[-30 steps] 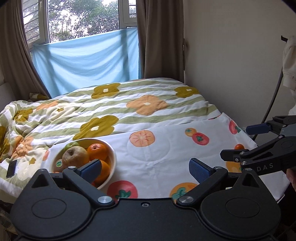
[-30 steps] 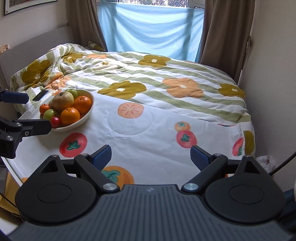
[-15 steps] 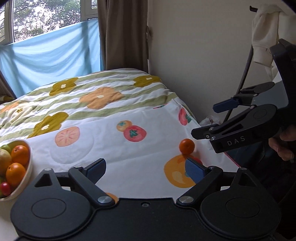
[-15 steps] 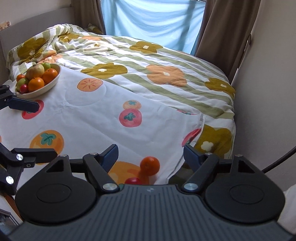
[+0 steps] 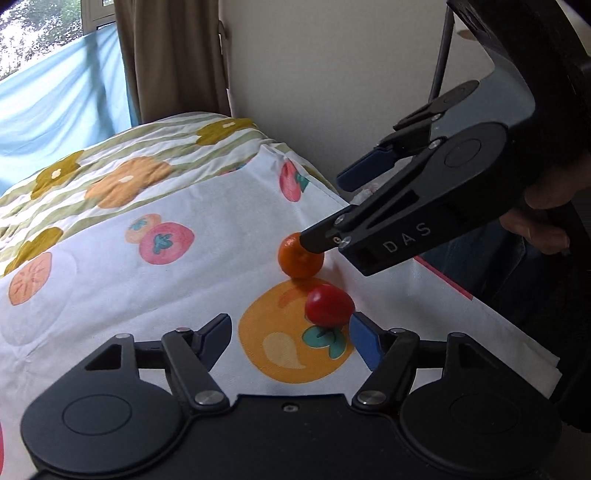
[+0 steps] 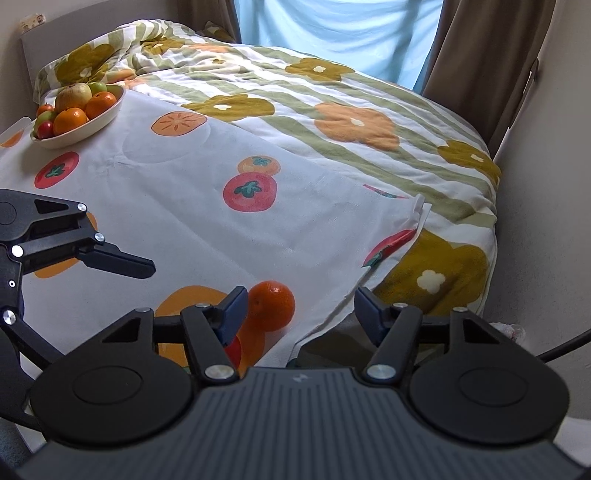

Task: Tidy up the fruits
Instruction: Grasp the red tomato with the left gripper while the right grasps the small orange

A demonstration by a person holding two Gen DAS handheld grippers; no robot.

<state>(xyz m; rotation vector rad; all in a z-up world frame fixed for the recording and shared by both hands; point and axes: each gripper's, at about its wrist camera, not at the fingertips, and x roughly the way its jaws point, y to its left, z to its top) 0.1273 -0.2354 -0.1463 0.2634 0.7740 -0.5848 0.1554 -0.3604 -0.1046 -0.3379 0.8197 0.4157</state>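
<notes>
Bed's fruit-print cloth (image 5: 207,295) near corner: left gripper (image 5: 290,338), jaws narrowing yet apart, empty, red fruit (image 5: 328,304) just beside one pad. Right gripper (image 6: 299,308), also narrowing, empty, tilts down around the orange (image 6: 271,304). Fruit bowl (image 6: 99,122) sits by the far edge.

Soft window (image 5: 44,29) daylight, mild blur, fisheye-bent edges.

Both the left gripper (image 5: 288,334) and the right gripper (image 6: 300,307) are matte black with blue finger pads (image 5: 364,341), silver screws and white "DAS" lettering.
</notes>
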